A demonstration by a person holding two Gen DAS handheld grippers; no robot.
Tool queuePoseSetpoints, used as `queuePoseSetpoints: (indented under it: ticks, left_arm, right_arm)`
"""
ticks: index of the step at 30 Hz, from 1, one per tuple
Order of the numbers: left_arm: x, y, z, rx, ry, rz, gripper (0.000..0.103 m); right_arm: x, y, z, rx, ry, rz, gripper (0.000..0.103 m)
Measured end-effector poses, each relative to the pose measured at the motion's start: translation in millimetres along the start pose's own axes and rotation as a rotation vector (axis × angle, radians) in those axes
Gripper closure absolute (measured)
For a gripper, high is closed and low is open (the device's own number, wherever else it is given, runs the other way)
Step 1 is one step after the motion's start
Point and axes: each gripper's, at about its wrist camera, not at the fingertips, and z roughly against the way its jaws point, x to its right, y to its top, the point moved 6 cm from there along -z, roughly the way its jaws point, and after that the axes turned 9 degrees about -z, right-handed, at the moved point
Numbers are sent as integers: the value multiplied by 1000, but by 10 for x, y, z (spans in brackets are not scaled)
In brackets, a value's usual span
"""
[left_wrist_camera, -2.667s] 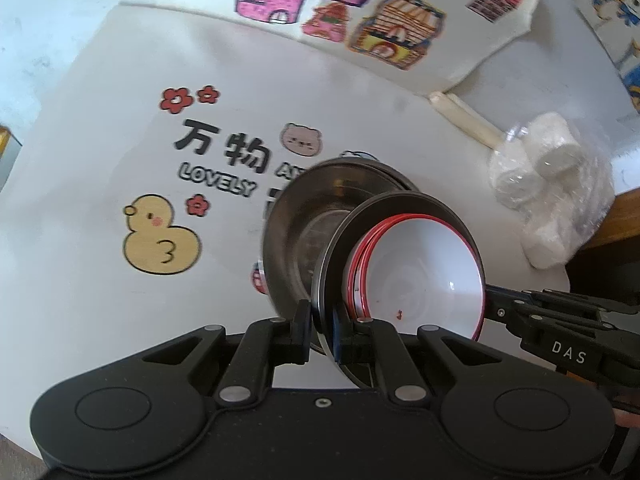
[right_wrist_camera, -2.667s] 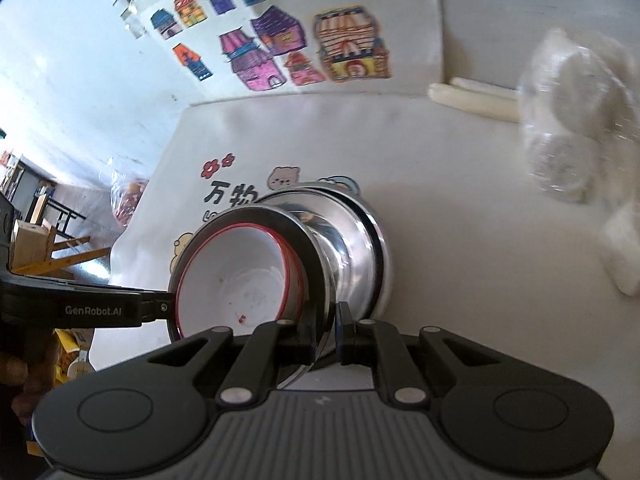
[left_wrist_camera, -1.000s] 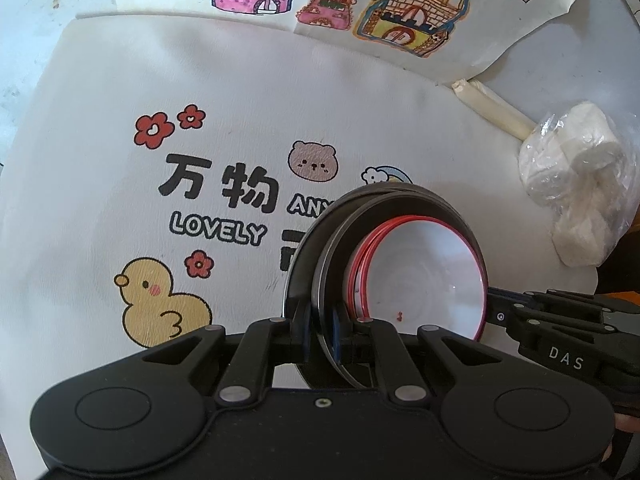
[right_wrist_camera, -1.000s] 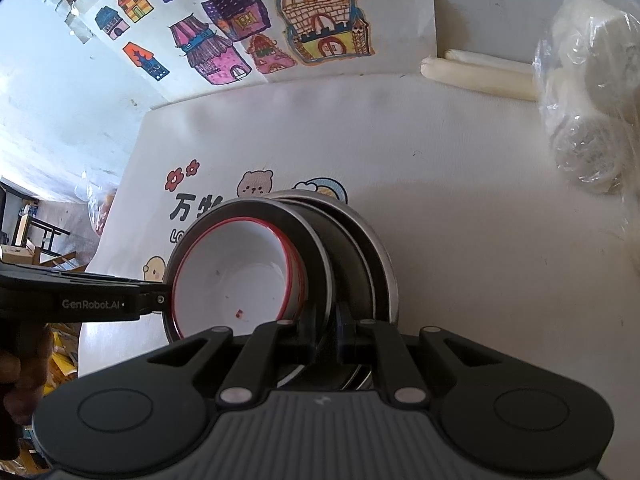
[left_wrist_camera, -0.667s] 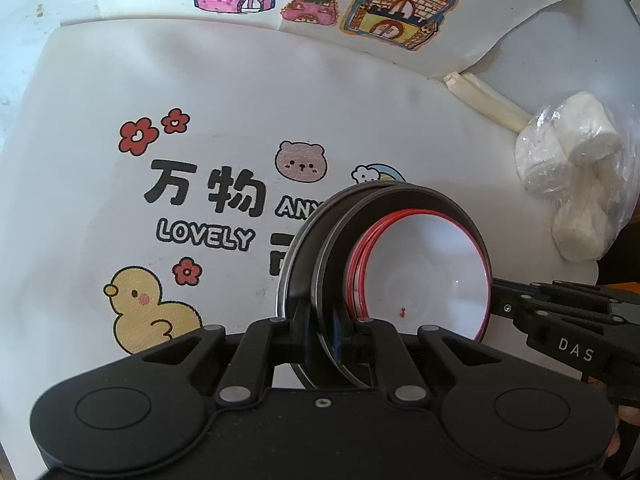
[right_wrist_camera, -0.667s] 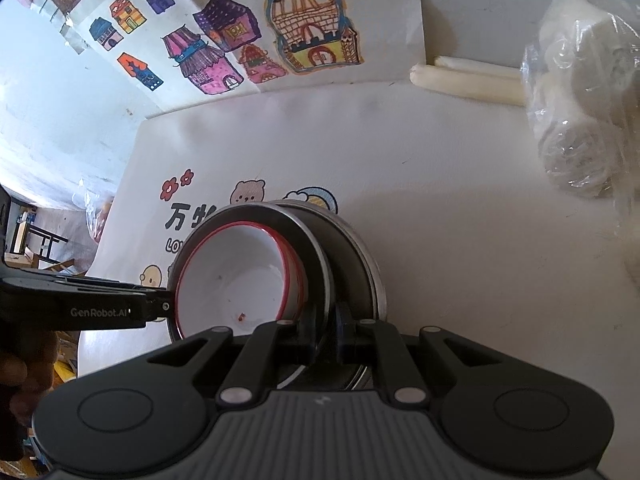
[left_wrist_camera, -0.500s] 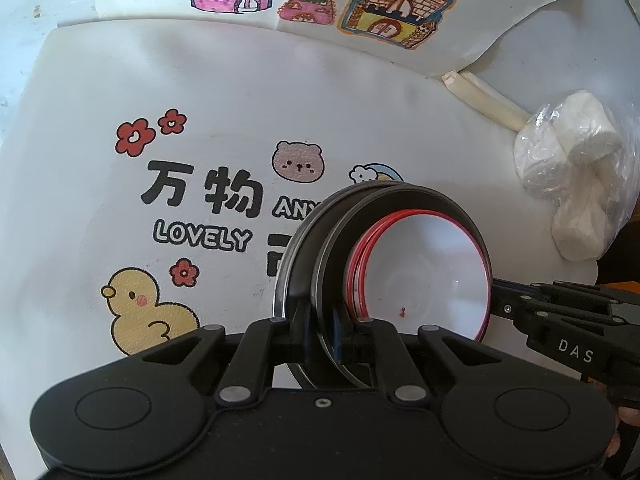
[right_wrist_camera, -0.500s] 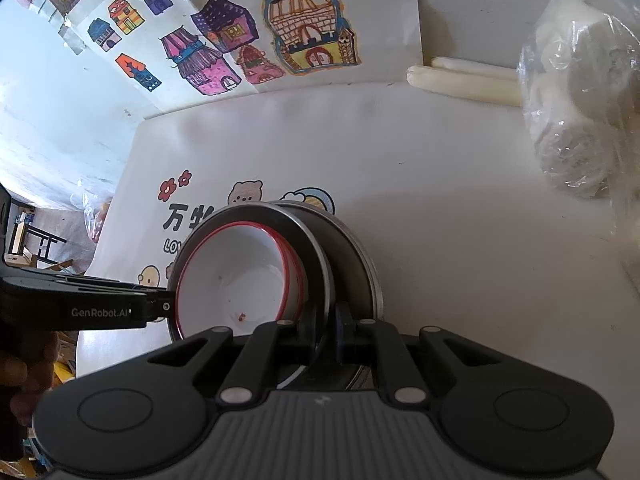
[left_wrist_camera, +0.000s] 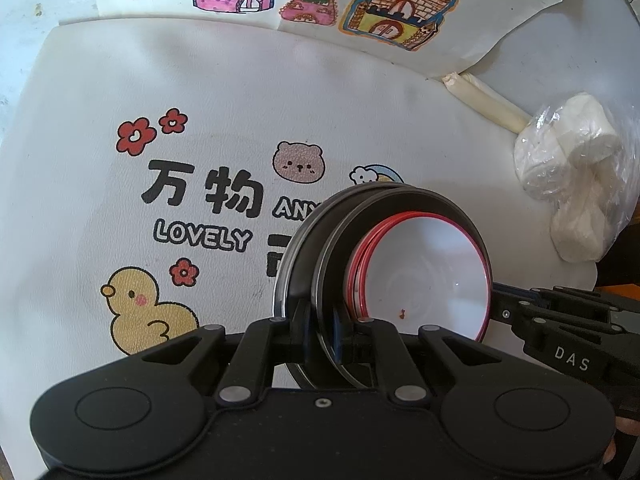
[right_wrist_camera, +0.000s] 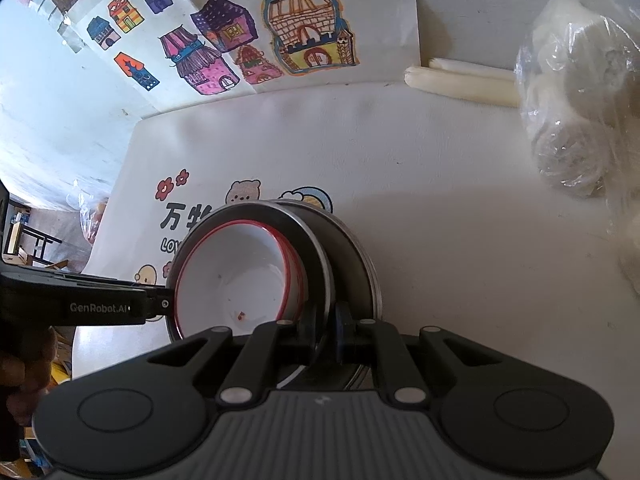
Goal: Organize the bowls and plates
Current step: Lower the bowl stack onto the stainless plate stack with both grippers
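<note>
A steel bowl [left_wrist_camera: 400, 208] holds nested white bowls with red rims [left_wrist_camera: 424, 272]. It sits tilted inside a second, outer steel bowl [left_wrist_camera: 294, 248] on the white mat. My left gripper [left_wrist_camera: 322, 328] is shut on the inner steel bowl's near rim. My right gripper [right_wrist_camera: 326, 324] clamps the opposite rim of that steel bowl [right_wrist_camera: 256, 212]; its jaws are opening, and the rim is still between the pads. Each view shows the other gripper's tip at the far rim: the right gripper [left_wrist_camera: 498, 308] and the left gripper [right_wrist_camera: 164, 304]. The white bowls [right_wrist_camera: 240, 272] carry a small red speck.
The mat [left_wrist_camera: 200, 120] is printed with a duck, a bear and lettering. A sheet of coloured house drawings [left_wrist_camera: 360, 12] lies behind it. Two pale sticks [left_wrist_camera: 484, 100] and a plastic bag of white rolls [left_wrist_camera: 572, 168] lie at the right. A person's hand [right_wrist_camera: 24, 368] holds the left gripper.
Since the earliest frames the held steel bowl with the white bowls has sunk into the outer steel bowl. Over the last second nothing visibly moved.
</note>
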Motion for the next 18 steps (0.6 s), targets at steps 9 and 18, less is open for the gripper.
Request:
queuePoseSetpoints:
  ticks: [9,18]
  left_arm:
    - [-32,7,42,9,-10,11,93]
    - [-11,12,67,18,-1,3,92]
  right_arm:
    - [3,-26,25,12,1,-14,90]
    - [4,-46,79,32,-1,-26,89]
